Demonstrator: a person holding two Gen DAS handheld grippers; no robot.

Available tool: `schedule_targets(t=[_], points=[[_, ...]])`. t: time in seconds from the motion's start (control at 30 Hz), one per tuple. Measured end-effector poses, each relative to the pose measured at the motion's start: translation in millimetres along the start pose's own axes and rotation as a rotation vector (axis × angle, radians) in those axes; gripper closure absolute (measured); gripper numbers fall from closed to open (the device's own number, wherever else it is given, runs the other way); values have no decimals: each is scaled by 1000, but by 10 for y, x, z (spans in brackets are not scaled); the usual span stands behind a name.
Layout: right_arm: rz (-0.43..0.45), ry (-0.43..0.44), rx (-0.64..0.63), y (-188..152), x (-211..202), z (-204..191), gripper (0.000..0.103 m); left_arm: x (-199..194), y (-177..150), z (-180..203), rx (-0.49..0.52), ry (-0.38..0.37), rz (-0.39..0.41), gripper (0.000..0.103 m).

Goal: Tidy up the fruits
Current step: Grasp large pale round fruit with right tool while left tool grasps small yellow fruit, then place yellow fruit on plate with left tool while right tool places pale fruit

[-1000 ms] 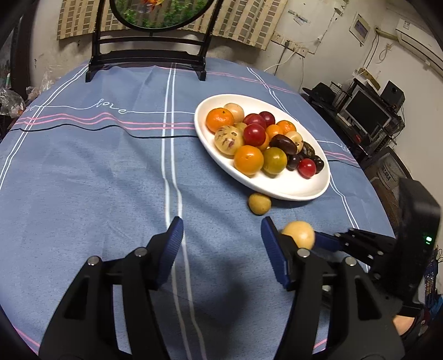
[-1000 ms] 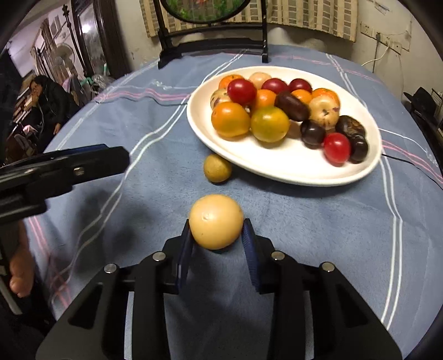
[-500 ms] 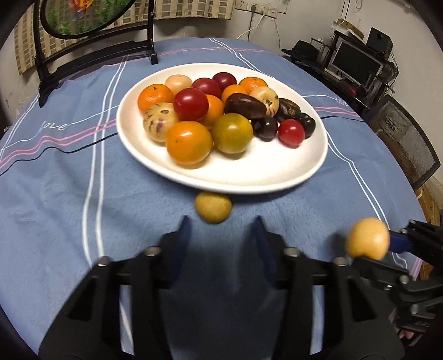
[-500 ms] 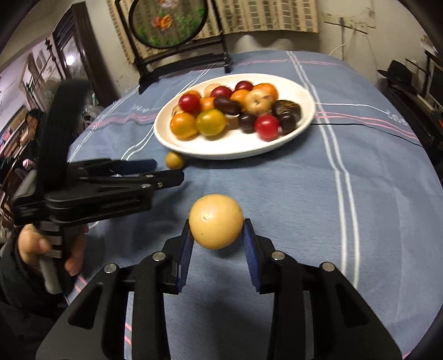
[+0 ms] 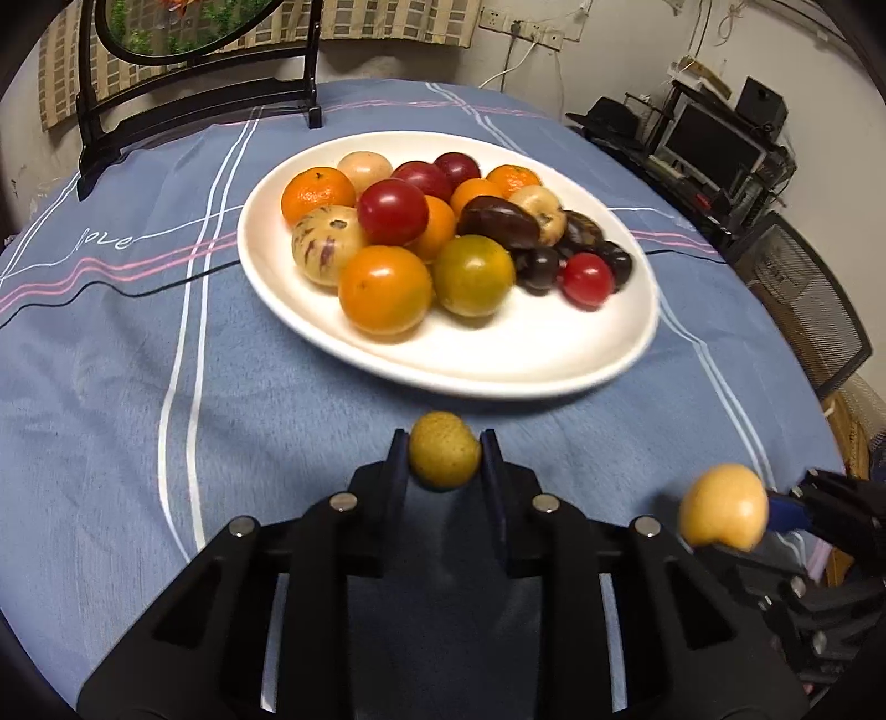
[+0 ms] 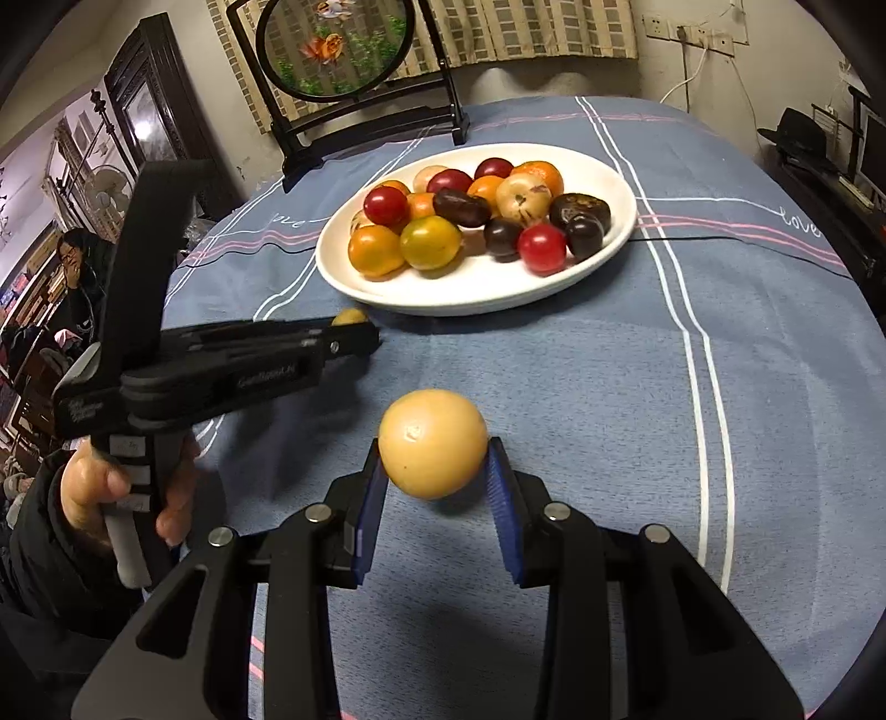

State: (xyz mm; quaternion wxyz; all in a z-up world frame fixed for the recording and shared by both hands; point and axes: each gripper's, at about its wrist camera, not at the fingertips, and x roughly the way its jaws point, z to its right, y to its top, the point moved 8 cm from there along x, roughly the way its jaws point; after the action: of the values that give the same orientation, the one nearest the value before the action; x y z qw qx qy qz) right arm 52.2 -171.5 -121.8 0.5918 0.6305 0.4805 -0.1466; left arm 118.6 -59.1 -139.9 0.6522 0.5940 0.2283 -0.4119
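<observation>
A white oval plate [image 5: 531, 354] heaped with several tomatoes, oranges and dark fruits sits on the blue tablecloth; it also shows in the right wrist view [image 6: 476, 288]. My left gripper [image 5: 444, 462] is shut on a small olive-yellow fruit [image 5: 443, 458] just in front of the plate's near rim. My right gripper [image 6: 434, 471] is shut on a larger pale yellow round fruit [image 6: 433, 442], held above the cloth to the right; that fruit shows in the left wrist view [image 5: 722, 514]. The left gripper appears in the right wrist view [image 6: 354, 338] with the small fruit [image 6: 349, 317] at its tip.
A black stand with a round painted screen [image 6: 338, 44] stands at the table's far edge. A desk with a monitor [image 5: 714, 144] and a mesh chair [image 5: 803, 299] are off the right side. A person [image 6: 77, 266] sits at far left.
My left gripper moved forward and closed on the small olive-yellow fruit by the plate. My right gripper kept the pale yellow fruit and drew back from the plate.
</observation>
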Motion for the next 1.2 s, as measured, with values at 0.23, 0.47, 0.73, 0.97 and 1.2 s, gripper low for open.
schedule_targets(t=[0.23, 0.47, 0.73, 0.97, 1.2], points=[[13, -3, -15, 88, -20, -61, 67, -453, -125, 103, -23, -82, 61, 77], [29, -12, -49, 319, -19, -49, 67, -670, 136, 170, 3, -87, 105, 77], [51, -70, -66, 814, 193, 172, 67, -299, 695, 281, -2, -99, 55, 77], [14, -91, -71, 910, 398, 305, 67, -72, 813, 341, 10, -85, 27, 77], [36, -125, -79, 996, 382, 314, 39, -108, 905, 277, -7, -68, 53, 33]])
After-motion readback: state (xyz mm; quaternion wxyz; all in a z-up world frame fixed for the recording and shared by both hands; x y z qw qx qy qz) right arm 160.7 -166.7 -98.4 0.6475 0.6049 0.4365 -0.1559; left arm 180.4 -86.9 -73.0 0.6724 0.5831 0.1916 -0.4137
